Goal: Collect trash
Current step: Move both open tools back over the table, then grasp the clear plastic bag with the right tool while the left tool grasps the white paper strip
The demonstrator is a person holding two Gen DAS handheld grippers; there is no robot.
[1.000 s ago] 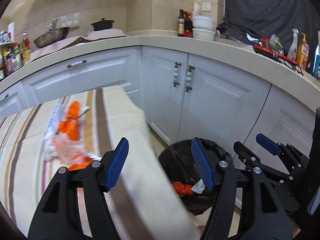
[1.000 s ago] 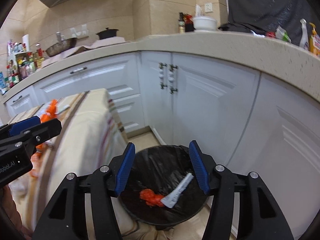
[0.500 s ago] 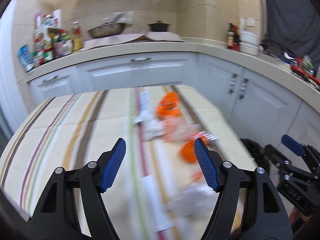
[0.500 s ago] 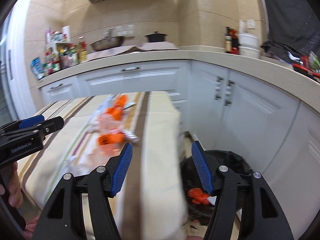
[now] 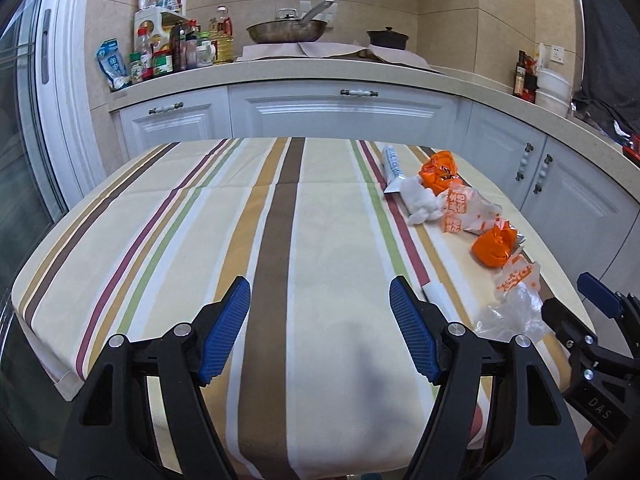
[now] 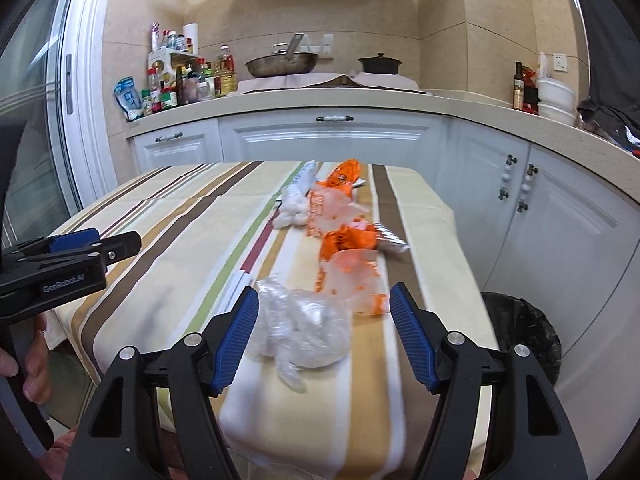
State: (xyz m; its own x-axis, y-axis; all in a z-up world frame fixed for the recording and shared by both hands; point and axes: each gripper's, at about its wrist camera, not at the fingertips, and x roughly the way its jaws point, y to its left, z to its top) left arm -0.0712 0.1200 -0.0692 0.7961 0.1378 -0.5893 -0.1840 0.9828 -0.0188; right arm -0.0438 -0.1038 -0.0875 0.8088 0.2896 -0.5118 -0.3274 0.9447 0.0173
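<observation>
Trash lies in a row along the right side of the striped tablecloth (image 5: 200, 220): a clear crumpled plastic bag (image 6: 304, 324), orange-printed wrappers (image 6: 352, 280), an orange ball (image 5: 494, 246), white tissue (image 5: 420, 202) and a white tube (image 5: 392, 164). My right gripper (image 6: 324, 336) is open and empty, with the clear bag between its fingers. My left gripper (image 5: 320, 332) is open and empty over bare cloth, left of the trash. A black-lined bin (image 6: 520, 340) stands on the floor right of the table.
White cabinets (image 5: 340, 112) and a counter wrap the back and right. On the counter are bottles (image 5: 168, 52), a pan (image 5: 286, 32) and a dark pot (image 5: 388, 38). A glass door (image 5: 20, 140) is at the left.
Both grippers have swung left from over the bin to the table. The right gripper now frames the clear bag. Both stay open and empty.
</observation>
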